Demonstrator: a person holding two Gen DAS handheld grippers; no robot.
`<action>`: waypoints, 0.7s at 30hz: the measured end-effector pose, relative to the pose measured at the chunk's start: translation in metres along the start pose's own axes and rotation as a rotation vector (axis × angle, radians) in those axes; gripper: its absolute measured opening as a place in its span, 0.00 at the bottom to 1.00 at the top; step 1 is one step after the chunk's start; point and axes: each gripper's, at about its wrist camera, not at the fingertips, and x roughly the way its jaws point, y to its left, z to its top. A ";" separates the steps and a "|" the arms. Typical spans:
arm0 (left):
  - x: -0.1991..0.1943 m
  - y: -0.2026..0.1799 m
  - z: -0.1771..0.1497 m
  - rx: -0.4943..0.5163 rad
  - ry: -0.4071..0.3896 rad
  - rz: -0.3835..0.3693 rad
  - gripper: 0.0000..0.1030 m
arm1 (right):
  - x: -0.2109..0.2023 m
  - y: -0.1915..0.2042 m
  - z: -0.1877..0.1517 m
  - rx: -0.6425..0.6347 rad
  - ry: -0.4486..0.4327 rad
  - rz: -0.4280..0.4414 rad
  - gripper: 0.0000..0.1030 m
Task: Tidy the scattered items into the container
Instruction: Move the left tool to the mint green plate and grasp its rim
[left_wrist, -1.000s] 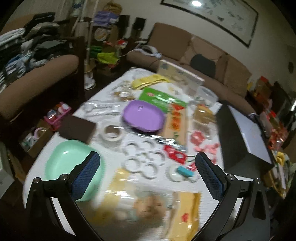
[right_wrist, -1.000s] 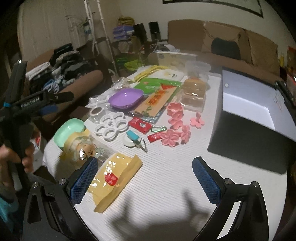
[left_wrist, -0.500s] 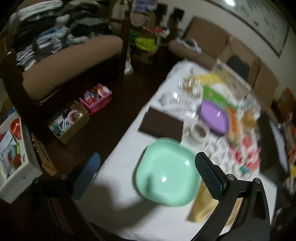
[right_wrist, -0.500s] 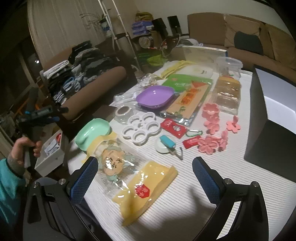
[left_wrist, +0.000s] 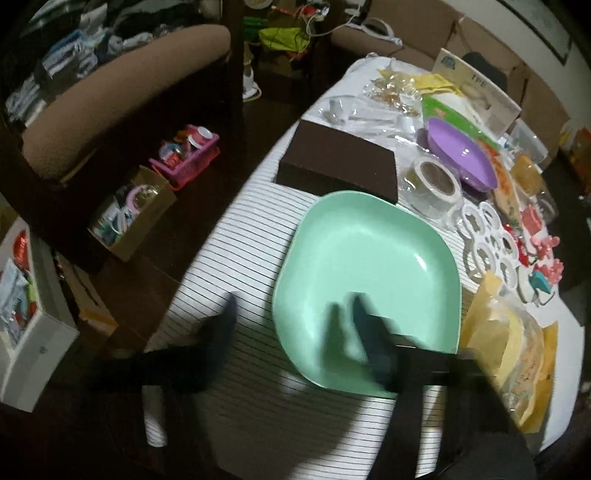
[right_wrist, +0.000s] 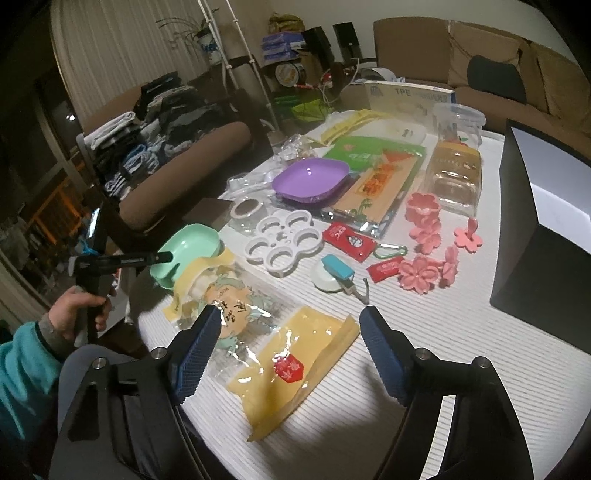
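Note:
A mint green plate (left_wrist: 369, 280) lies at the near left corner of the striped table. My left gripper (left_wrist: 293, 328) straddles its near rim, one blurred finger over the cloth and one over the plate's inside. The jaws are closing and the pads do not touch the rim. My right gripper (right_wrist: 291, 347) hovers over a yellow packet (right_wrist: 295, 369); its jaws are closing and nothing is pressed between them. The black box (right_wrist: 546, 206) with a white inside stands open at the right. In the right wrist view a hand holds the left gripper beside the green plate (right_wrist: 192, 247).
A dark brown box (left_wrist: 336, 166), tape roll (left_wrist: 436, 181), purple plate (right_wrist: 310, 179), white ring tray (right_wrist: 284, 243), clear cartoon packet (right_wrist: 229, 306) and pink flowers (right_wrist: 421, 273) crowd the table. Floor boxes and a sofa lie left of the table edge.
The left gripper swung left and sank onto the green plate, its jaws narrowing around the rim. The right gripper's jaws narrowed over the yellow packet and it stayed nearly still.

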 end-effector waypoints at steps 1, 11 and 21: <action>0.002 0.001 0.000 -0.003 0.009 -0.005 0.14 | 0.000 0.000 -0.001 0.001 0.003 0.001 0.78; -0.007 0.000 -0.002 -0.018 0.006 -0.039 0.05 | 0.002 -0.002 -0.005 0.037 0.022 0.027 0.78; 0.005 -0.010 -0.007 0.036 0.024 0.014 0.14 | 0.007 0.012 0.002 0.004 0.033 0.045 0.78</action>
